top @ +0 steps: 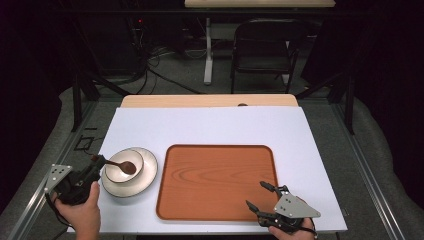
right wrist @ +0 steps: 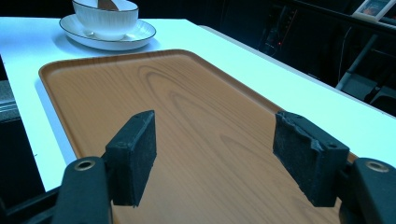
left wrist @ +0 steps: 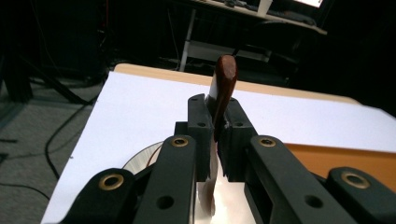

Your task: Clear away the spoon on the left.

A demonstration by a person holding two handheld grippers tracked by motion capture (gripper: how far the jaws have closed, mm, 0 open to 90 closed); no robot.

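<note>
Centre of the high view: wooden tray [top: 216,181], bare, on the white table [top: 210,127], largest thing in frame. Left of it, a plate [top: 148,172] bearing a white bowl [top: 116,173]; inside the bowl, the head of a brown wooden spoon [top: 125,166]. At lower left, left gripper [top: 96,162] clamped on the spoon's handle, pads tight on the wood in the left gripper view, where the spoon [left wrist: 223,88] rises between the jaws. At lower right, right gripper [top: 260,196] spread wide and holding nothing, hovering over the tray's near edge. Step in hand, by the look of it: lifting the spoon out of the bowl. Next move likely calls for a steady raise clear of the rim, then a carry rightward to the tray.
</note>
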